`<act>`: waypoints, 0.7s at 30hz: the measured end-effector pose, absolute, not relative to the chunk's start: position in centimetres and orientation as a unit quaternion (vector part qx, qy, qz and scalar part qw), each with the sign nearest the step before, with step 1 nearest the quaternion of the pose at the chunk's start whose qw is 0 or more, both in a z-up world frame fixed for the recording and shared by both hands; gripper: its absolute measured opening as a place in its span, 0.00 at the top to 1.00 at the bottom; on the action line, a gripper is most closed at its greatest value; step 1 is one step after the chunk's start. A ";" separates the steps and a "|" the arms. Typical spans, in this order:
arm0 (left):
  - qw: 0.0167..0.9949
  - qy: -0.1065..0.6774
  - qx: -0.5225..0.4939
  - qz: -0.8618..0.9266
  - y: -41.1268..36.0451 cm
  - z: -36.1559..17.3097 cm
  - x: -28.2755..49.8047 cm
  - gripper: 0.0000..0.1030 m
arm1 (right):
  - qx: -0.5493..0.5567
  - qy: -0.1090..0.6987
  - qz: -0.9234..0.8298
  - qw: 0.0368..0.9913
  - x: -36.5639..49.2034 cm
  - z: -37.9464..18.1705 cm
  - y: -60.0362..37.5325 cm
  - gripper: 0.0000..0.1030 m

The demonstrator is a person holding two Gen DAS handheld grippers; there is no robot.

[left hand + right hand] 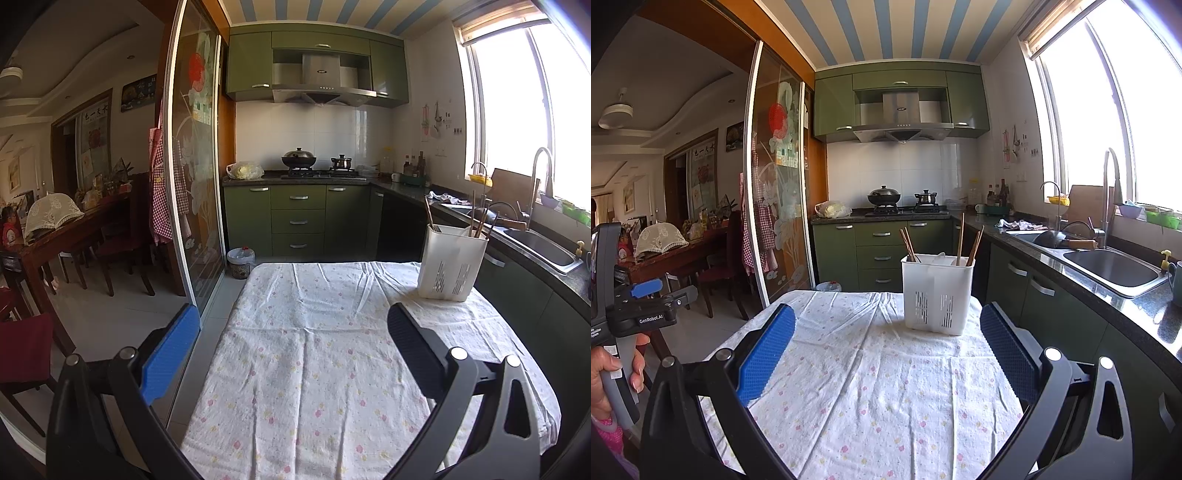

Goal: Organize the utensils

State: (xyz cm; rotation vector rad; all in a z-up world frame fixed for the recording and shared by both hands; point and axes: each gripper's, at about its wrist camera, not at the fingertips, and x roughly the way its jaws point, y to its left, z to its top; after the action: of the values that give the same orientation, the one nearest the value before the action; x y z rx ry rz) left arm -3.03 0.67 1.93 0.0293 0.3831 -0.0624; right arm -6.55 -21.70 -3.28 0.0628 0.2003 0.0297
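Observation:
A white slotted utensil holder point(451, 264) stands upright at the far right of the floral tablecloth point(314, 350); it also shows in the right wrist view point(937, 293). Several wooden chopsticks point(971, 248) stand in its compartments, and some show in the left wrist view point(477, 220). My left gripper point(293, 323) is open and empty above the cloth, near side, left of the holder. My right gripper point(887, 325) is open and empty, just short of the holder. The left gripper's body point(646, 310) shows at the left of the right wrist view, held in a hand.
A counter with a steel sink point(1115, 267) and tap point(1110, 192) runs along the right. A stove with pots point(299, 159) is at the back. A sliding glass door point(192, 177) and a dining table with chairs point(74, 229) are on the left. A bin point(241, 260) stands beyond the table.

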 end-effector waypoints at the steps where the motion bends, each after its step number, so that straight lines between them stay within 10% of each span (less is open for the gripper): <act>1: 0.981 0.191 0.015 -0.032 0.6 1.9 -3.0 0.06 | 0.032 0.100 0.015 0.994 -6.6 -3.3 -21.7 0.04; 21: 0.981 0.191 0.015 -0.036 0.4 2.3 -3.0 0.06 | 0.032 0.100 0.015 0.994 -6.6 -3.2 -21.6 0.04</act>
State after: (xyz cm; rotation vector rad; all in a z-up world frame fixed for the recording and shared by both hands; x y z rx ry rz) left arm -3.04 0.43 2.30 0.0303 0.3837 -0.0715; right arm -6.61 -21.64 -3.25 0.0635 0.2010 0.0309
